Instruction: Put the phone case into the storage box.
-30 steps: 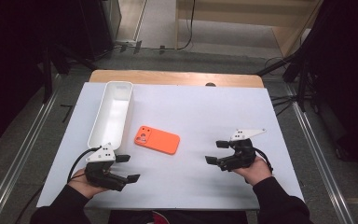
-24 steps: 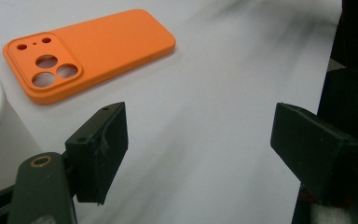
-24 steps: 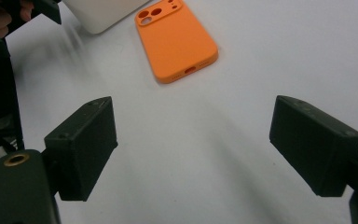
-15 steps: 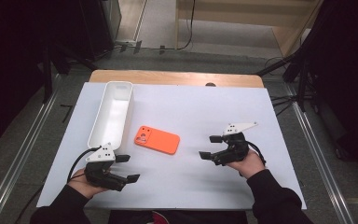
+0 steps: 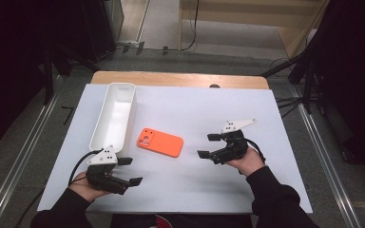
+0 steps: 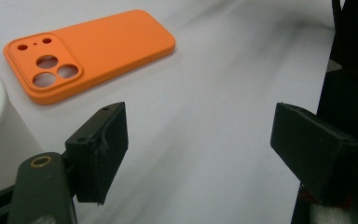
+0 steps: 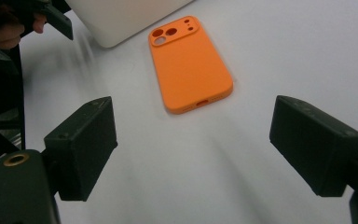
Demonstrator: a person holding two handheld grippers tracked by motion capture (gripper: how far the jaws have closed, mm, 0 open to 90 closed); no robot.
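Phone case [image 5: 160,142], orange, lies flat on the white table [image 5: 195,190], camera holes facing up. From the person's spot at the near edge, it sits toward twelve o'clock, about the middle of the table.

Nearest to the person is the left gripper [image 5: 129,171], at about ten o'clock from them. Its jaws stand apart with nothing between them, just bare table in the left gripper view. The phone case [image 6: 89,52] lies near it, toward one o'clock from its tips.

A bit farther out, at about two o'clock from the person, is the right gripper [image 5: 209,146]. Its jaws are spread wide and have just been opening, with nothing in between. It points at the phone case [image 7: 190,63], which lies at about nine o'clock from it, near but not touching.

Farther back is a long white box [image 5: 102,123]. It sits just beside the phone case, at its nine o'clock, and stretches away toward the far edge of the table.
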